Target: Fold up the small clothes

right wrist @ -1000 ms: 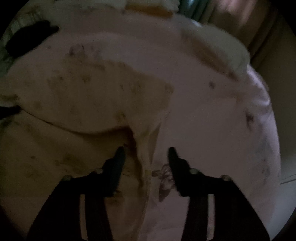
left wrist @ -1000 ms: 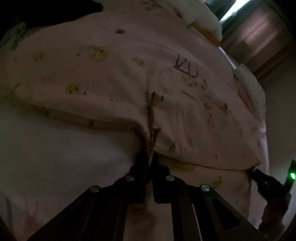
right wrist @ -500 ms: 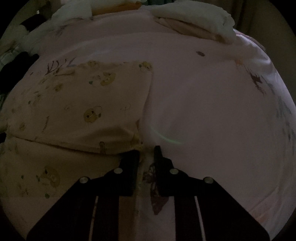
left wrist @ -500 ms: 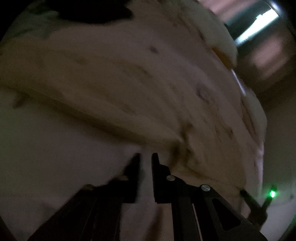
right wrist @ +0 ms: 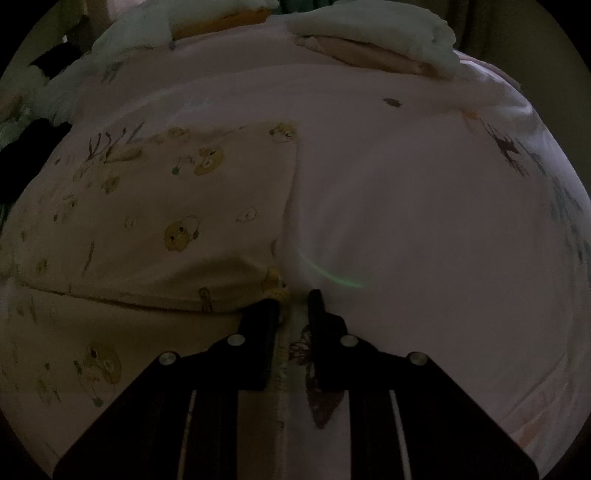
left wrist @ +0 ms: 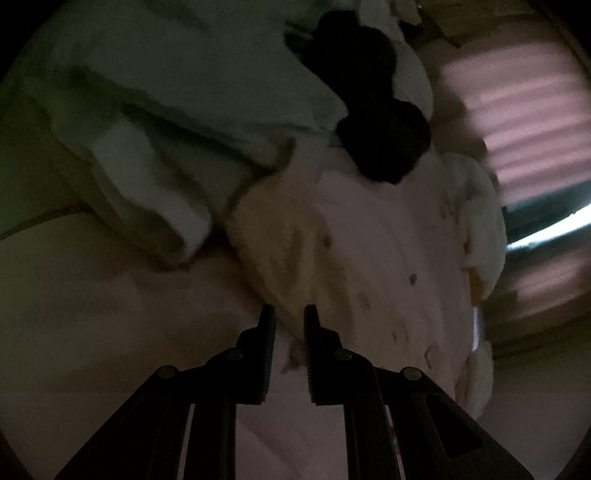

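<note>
The room is dim. A cream baby garment (right wrist: 155,221) printed with small bears lies on the pink sheet (right wrist: 424,221), one layer folded over another. My right gripper (right wrist: 291,302) sits at the folded layer's near right corner, shut on a strip of its edge. In the left wrist view the same garment (left wrist: 295,251) runs away from my left gripper (left wrist: 289,317). Its fingers stand narrow, with the cloth's printed edge pinched between them. Neither gripper appears in the other's view.
Pale green and white bedding (left wrist: 166,110) is bunched at the upper left, with a black item (left wrist: 373,110) beside it. A curtain and a bright window strip (left wrist: 517,129) are to the right. White fluffy bedding (right wrist: 373,33) lies along the bed's far edge.
My left gripper has swept sideways across the bed and rolled, so it now faces the green bedding and the black item. My right gripper closed on the raised fold, then held still.
</note>
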A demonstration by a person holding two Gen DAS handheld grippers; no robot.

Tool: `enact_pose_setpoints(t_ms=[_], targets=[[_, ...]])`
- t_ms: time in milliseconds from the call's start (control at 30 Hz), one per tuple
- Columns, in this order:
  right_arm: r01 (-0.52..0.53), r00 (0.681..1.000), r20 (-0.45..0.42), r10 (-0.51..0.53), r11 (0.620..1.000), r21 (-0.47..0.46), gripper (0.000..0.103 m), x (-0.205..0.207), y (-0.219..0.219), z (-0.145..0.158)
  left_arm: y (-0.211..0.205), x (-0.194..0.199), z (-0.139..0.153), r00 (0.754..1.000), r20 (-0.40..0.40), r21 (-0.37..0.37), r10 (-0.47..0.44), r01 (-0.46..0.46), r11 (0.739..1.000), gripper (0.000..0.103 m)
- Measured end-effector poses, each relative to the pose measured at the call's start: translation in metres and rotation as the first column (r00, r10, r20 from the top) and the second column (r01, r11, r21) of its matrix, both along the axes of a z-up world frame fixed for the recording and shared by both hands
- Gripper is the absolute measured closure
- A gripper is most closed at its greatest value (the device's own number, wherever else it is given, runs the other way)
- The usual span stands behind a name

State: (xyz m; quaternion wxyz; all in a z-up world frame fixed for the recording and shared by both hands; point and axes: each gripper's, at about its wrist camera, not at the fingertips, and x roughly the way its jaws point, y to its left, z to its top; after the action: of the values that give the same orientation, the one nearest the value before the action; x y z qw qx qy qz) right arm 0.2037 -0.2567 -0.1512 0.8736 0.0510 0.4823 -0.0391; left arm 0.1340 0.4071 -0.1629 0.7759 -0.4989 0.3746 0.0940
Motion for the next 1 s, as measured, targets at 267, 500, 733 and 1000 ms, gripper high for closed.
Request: enact_pose_setpoints(t_ms=[267,500,733,1000], targets=[[0.000,1.000,-0.003,0.000,1.000,0.014,0.086,0.000,-0.002,0.001,0.006,0.003,-0.023,0.996,0.048,-0.105,0.079,-0.073,0.992,0.093],[0.005,1.000,0.009,-0.005,1.000,0.015,0.085,-0.003,-0.004,0.001,0.015,-0.006,-0.015,0.982,0.108,-0.111,0.155,-0.143,0.984,0.057],[0.013,1.000,0.022,-0.014,1.000,0.021,0.085,-0.005,-0.005,0.000,0.020,0.014,-0.014,0.987,0.021,-0.020,0.161,-0.161,0.987,0.076],[0.011,0.999,0.033,-0.013,0.999,0.053,0.084,-0.006,-0.009,-0.001,0.005,0.021,0.005,0.996,-0.009,0.133,0.088,-0.086,0.987,0.095]])
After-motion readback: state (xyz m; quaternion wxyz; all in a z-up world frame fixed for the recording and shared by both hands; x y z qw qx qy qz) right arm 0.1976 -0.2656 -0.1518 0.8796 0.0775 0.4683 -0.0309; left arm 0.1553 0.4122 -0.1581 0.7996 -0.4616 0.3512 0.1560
